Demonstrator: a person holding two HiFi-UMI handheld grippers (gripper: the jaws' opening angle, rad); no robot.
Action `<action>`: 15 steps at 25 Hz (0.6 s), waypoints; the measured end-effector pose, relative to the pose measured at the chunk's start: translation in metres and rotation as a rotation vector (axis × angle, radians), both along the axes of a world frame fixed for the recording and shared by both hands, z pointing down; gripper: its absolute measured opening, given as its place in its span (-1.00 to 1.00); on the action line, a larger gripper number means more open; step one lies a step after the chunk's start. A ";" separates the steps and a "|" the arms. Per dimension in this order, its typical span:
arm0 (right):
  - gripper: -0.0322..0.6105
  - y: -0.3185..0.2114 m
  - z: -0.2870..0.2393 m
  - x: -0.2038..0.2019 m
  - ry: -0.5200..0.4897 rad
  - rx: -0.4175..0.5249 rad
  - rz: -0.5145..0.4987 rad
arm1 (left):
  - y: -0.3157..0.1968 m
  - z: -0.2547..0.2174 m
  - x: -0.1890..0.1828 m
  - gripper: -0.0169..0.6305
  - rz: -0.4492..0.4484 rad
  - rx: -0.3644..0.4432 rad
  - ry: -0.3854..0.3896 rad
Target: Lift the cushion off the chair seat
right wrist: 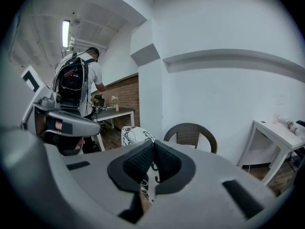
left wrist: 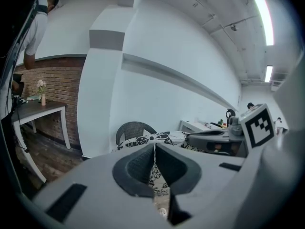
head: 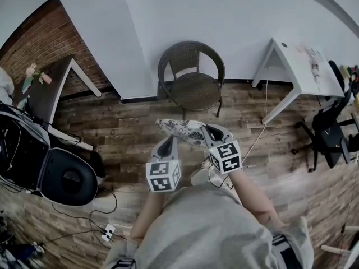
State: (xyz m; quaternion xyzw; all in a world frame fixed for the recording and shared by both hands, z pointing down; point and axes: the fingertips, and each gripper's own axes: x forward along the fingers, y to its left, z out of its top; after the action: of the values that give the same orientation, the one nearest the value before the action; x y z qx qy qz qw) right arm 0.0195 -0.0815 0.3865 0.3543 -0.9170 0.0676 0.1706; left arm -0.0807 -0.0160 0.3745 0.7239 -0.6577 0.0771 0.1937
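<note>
A white cushion [head: 185,130] with a black print hangs in the air in front of me, clear of the dark wicker chair [head: 192,83] by the white wall. My left gripper [head: 167,144] is shut on the cushion's near left edge, and the fabric [left wrist: 153,173] shows pinched between its pads. My right gripper [head: 213,132] is shut on the right edge, the printed cloth [right wrist: 147,185] caught between its jaws. The chair seat [head: 193,89] is bare. In the right gripper view the chair [right wrist: 190,133] stands behind the cushion [right wrist: 133,135].
A white table [head: 297,69] stands at the right with a black office chair [head: 328,133] beside it. A dark table [head: 50,88] with flowers is at the left by the brick wall. Cables [head: 84,217] lie on the wood floor. A person with a backpack [right wrist: 76,85] stands at the left.
</note>
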 end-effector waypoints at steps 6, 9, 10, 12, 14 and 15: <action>-0.88 0.001 -0.004 -0.003 -0.015 0.004 -0.012 | 0.001 0.000 0.001 -0.91 -0.003 -0.004 -0.003; -0.88 0.003 -0.008 -0.005 -0.023 0.012 -0.018 | 0.002 0.000 0.000 -0.91 -0.007 -0.006 -0.005; -0.88 0.003 -0.009 -0.006 -0.025 0.014 -0.019 | 0.003 0.000 -0.001 -0.91 -0.009 -0.006 -0.004; -0.88 0.003 -0.009 -0.007 -0.028 0.016 -0.018 | 0.003 0.000 -0.004 -0.91 -0.012 -0.005 -0.005; -0.88 0.002 -0.009 -0.007 -0.030 0.017 -0.016 | 0.003 0.000 -0.006 -0.91 -0.015 -0.006 -0.006; -0.88 0.002 -0.010 -0.007 -0.030 0.018 -0.015 | 0.003 0.000 -0.007 -0.91 -0.016 -0.006 -0.007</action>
State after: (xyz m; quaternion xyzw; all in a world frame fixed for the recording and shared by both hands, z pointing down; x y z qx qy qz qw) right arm 0.0127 -0.0793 0.3768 0.3477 -0.9227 0.0635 0.1541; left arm -0.0879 -0.0127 0.3748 0.7176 -0.6640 0.0800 0.1941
